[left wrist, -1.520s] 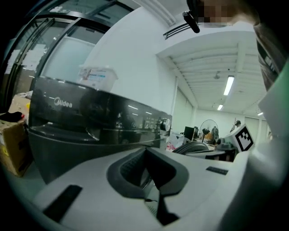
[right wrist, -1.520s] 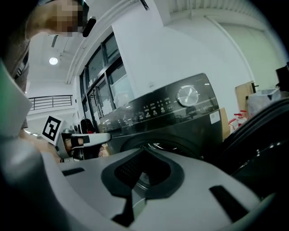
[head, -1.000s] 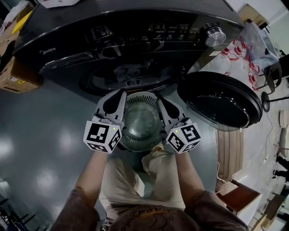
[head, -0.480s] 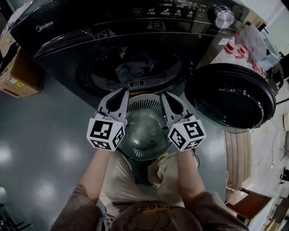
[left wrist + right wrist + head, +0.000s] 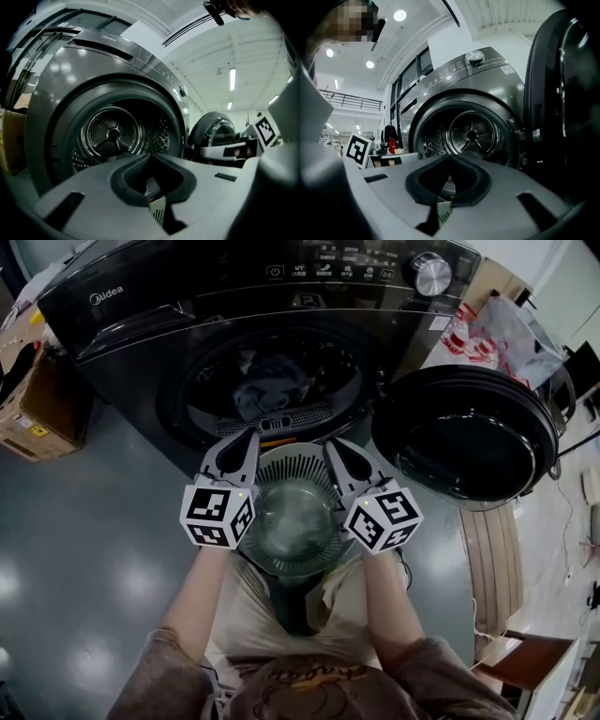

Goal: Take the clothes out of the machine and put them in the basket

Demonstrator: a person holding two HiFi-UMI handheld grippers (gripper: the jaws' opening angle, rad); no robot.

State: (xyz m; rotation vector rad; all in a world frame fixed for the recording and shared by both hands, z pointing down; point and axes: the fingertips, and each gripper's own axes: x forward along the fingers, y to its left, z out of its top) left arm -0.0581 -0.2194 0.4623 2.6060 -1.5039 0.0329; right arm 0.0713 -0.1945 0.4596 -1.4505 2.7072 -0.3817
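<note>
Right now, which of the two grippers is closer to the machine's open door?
The right gripper: the swung-out door is beside it, while the left gripper is across the basket.

Right gripper (image 5: 450, 157): bottom centre of frame, jaw tips together, dark pads bowing out below them around an oval gap. A pale slotted surface (image 5: 443, 211) shows through the gap; cannot identify it.
Machine (image 5: 487, 79): centre frame, port open, perforated steel drum (image 5: 472, 135) visible with a three-spoke back wall.
Knob (image 5: 475, 57): top of the panel, upper centre.
Door (image 5: 562, 117): swung open, dark, fills the right edge.
Left gripper's marker cube (image 5: 357, 149): lower left.
Ceiling lights (image 5: 399, 15): upper left.
</note>
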